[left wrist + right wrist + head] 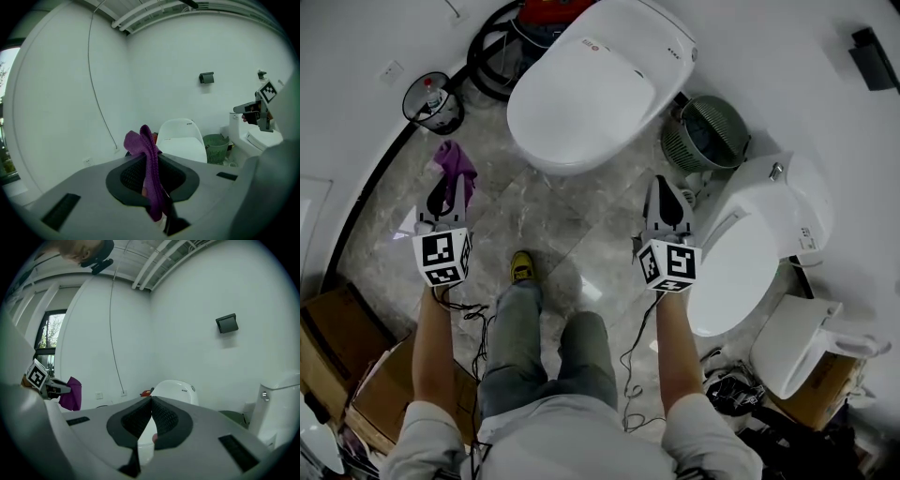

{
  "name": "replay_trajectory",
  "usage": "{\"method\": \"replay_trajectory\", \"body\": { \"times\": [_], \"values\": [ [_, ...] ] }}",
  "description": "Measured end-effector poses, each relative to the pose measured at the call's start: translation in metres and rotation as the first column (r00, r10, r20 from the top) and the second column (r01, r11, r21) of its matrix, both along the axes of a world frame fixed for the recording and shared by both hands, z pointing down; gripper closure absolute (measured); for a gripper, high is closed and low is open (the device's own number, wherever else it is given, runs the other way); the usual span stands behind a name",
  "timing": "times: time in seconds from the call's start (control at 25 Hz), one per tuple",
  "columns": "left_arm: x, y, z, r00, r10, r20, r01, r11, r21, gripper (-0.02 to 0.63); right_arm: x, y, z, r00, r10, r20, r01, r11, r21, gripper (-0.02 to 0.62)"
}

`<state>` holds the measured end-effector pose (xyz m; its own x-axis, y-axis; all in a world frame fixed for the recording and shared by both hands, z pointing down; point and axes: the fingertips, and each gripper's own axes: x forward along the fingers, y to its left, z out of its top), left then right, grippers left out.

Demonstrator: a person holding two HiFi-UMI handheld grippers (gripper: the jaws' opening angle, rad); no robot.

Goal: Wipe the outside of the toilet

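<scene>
A white toilet [591,84] with its lid down stands ahead of me on the marble floor; it also shows as the toilet [180,140] and the toilet [174,391] in both gripper views. My left gripper [450,187] is held above the floor, left of the toilet, shut on a purple cloth [453,162] that sticks out past its tips. The cloth [149,173] hangs between the jaws in the left gripper view. My right gripper [664,195] hovers to the right of the toilet's front, shut with nothing between its jaws.
A second white toilet [759,244] stands at the right, with a green basket [705,134] between the two. A black bin [433,101] sits at the back left. Cardboard boxes [356,375] lie at the lower left, another white fixture [797,342] at the lower right. My yellow shoe [521,266] is below.
</scene>
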<state>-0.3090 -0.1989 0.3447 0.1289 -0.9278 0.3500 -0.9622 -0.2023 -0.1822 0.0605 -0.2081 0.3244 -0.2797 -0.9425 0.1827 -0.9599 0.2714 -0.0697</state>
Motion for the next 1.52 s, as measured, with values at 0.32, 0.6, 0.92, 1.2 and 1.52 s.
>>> {"method": "replay_trajectory", "body": {
  "times": [0.32,0.6,0.92,1.2,1.52],
  "values": [
    [-0.004,-0.004,0.068,1.000,0.007,0.015,-0.007,1.000,0.019,0.537,-0.012,-0.006,0.066,1.000,-0.023,0.008,0.023,0.999,0.025,0.588],
    [-0.002,-0.014,0.127,1.000,0.020,0.014,-0.020,0.999,0.034,0.537,-0.020,-0.005,0.130,0.999,-0.040,0.002,0.040,0.999,0.022,0.588],
    [0.005,-0.019,0.174,1.000,0.028,0.008,-0.029,0.997,0.065,0.537,-0.020,-0.009,0.174,0.998,-0.059,-0.009,0.060,0.997,0.047,0.588],
    [0.011,-0.027,0.208,1.000,0.024,0.012,-0.025,0.995,0.099,0.537,-0.013,-0.013,0.209,0.997,-0.075,-0.024,0.077,0.994,0.074,0.588],
    [0.030,-0.039,0.264,0.999,0.039,-0.032,-0.036,0.995,0.088,0.537,-0.017,-0.015,0.269,0.992,-0.126,-0.026,0.127,0.990,0.064,0.588]
  ]
}}
